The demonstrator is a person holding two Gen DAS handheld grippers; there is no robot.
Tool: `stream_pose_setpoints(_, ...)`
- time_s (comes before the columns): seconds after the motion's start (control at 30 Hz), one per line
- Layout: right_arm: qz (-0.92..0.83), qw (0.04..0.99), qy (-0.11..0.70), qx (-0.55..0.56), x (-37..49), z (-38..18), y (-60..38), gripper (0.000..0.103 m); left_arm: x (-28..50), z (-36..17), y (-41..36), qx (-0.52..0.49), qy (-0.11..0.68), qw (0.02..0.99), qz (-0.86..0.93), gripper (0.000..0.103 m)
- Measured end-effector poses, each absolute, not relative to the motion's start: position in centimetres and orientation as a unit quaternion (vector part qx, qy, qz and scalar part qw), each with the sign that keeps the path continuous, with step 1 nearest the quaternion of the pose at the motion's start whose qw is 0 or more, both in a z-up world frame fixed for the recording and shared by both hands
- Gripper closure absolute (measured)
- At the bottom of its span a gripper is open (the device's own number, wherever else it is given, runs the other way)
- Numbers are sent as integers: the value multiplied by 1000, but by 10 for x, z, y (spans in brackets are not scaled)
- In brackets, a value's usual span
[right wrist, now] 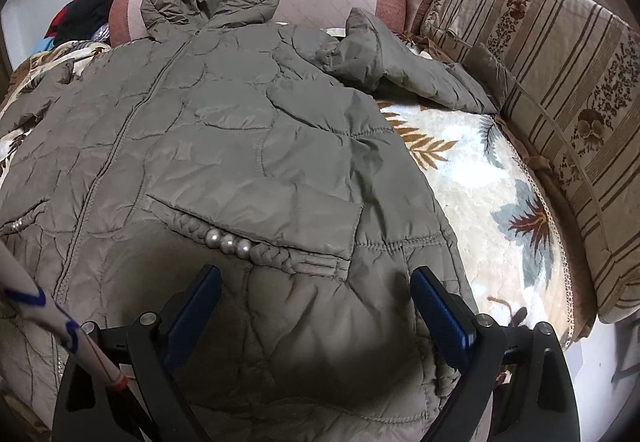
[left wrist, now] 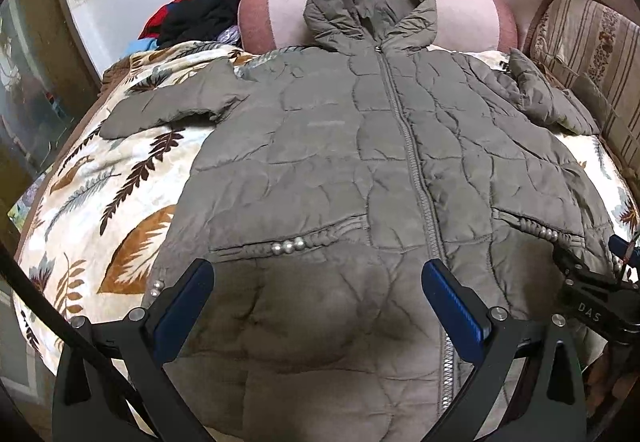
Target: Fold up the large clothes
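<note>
Olive quilted hooded jacket (left wrist: 360, 146) lies flat on your leaf-print blanket (left wrist: 100, 178); both tools, left (left wrist: 318, 306) and right (right wrist: 316, 312), hover wide open, empty. Slick padding may slip from shallow pinches.

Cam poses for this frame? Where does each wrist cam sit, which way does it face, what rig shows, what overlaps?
Left wrist: over the olive jacket near its hem, facing the hood; own left gripper open, and the right gripper at the right edge.
Right wrist: over the jacket's right pocket, facing the hood and the bunched right sleeve; own right gripper open.
Shared: jacket, hood, zipper, leaf-print blanket, striped cushions.
</note>
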State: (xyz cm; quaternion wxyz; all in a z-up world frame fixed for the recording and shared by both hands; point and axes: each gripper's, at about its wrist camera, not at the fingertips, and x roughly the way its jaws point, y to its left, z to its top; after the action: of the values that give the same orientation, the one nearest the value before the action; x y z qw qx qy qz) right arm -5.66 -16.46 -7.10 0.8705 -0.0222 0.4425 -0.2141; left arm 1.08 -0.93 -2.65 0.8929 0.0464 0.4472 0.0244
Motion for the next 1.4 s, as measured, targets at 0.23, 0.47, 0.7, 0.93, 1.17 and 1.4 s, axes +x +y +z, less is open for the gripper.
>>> stream_pose_setpoints(0.23, -216, 869, 444, -35, -55, -67, -147, 5, 18, -26, 57, 25, 446, 892, 70, 0)
stream_pose_setpoints(0.47, -206, 870, 444, -61, -53, -62, -117, 6, 21, -58, 156, -45, 483, 866, 121, 0)
stream_pose_setpoints(0.7, -189, 874, 440, -85, -51, -53, -84, 6, 24, -92, 168, -123, 524, 842, 34, 62)
stream_pose_setpoints(0.93, -178, 876, 436, -101, -55, -47, -67, 5, -7, -84, 135, -61, 510, 857, 44, 76)
stream_pose_setpoints(1.17, -177, 877, 440, -76, -59, -48, -77, 5, -18, -63, 131, -32, 491, 868, 70, 67)
stream_pose_setpoints(1.4, -182, 883, 430, -53, -64, -44, -87, 5, -23, -15, 135, -29, 435, 895, 93, 32)
